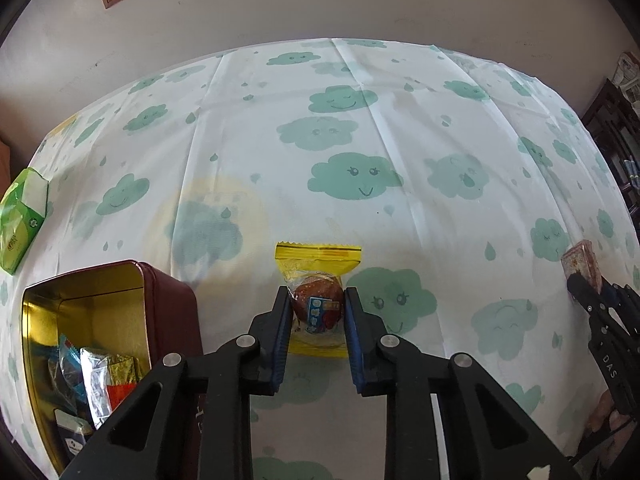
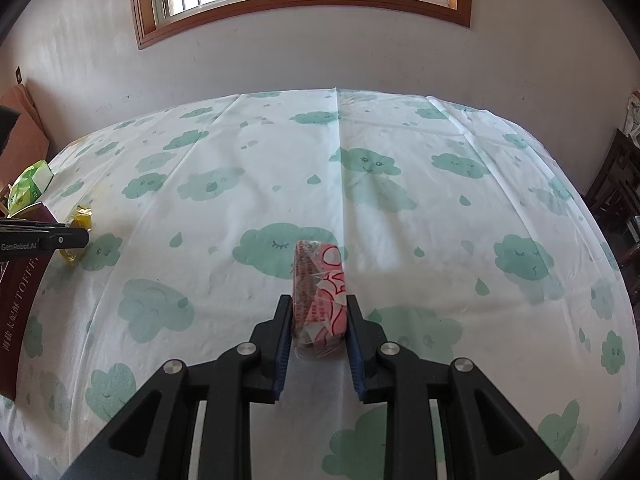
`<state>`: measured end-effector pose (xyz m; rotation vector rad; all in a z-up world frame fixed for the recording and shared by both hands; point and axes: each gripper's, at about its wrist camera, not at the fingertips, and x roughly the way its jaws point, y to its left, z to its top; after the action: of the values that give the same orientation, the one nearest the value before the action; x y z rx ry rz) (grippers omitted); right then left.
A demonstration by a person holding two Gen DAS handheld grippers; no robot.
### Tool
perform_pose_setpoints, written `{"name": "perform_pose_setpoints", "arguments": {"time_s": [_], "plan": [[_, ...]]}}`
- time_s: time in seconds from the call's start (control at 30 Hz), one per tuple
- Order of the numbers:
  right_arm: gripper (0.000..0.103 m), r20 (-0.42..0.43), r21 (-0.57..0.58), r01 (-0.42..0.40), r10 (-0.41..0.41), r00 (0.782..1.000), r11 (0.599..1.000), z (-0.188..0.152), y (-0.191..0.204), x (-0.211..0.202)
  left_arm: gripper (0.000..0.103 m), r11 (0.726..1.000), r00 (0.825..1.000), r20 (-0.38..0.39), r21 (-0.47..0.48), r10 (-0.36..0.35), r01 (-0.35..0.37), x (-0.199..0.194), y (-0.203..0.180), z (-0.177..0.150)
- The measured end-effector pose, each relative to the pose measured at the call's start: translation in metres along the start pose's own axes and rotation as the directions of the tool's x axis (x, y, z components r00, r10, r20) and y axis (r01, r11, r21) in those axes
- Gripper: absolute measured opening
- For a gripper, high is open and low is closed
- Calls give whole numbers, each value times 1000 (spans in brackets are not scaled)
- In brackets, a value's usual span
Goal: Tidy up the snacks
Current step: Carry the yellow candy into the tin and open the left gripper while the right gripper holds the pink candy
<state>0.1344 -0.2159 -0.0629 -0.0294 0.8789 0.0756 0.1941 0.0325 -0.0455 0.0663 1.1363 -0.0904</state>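
Observation:
My left gripper (image 1: 317,300) is shut on a yellow-wrapped round snack (image 1: 318,276) just above the cloud-print tablecloth. To its left stands an open dark-red tin (image 1: 100,280) with a gold inside that holds several wrapped snacks (image 1: 100,376). My right gripper (image 2: 318,308) is shut on a pink-and-red wrapped snack (image 2: 318,280), held on edge above the cloth. In the left wrist view the right gripper (image 1: 580,284) shows at the far right with the pink snack (image 1: 580,260). In the right wrist view the left gripper (image 2: 86,238) and the yellow snack (image 2: 78,220) show at the far left.
A green tissue pack (image 1: 22,216) lies at the table's left edge; it also shows in the right wrist view (image 2: 30,188). A white wall with a wood-framed window (image 2: 304,0) is behind the table. Dark furniture (image 2: 616,188) stands at the right.

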Motion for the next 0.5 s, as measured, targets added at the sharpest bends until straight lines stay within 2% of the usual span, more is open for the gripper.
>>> {"name": "perform_pose_setpoints", "arguments": {"time_s": [0.5], "plan": [[26, -2, -17, 21, -21, 1000, 1000, 0, 4, 1, 22, 999, 999, 47, -21, -23, 24, -65, 9, -29]]}}
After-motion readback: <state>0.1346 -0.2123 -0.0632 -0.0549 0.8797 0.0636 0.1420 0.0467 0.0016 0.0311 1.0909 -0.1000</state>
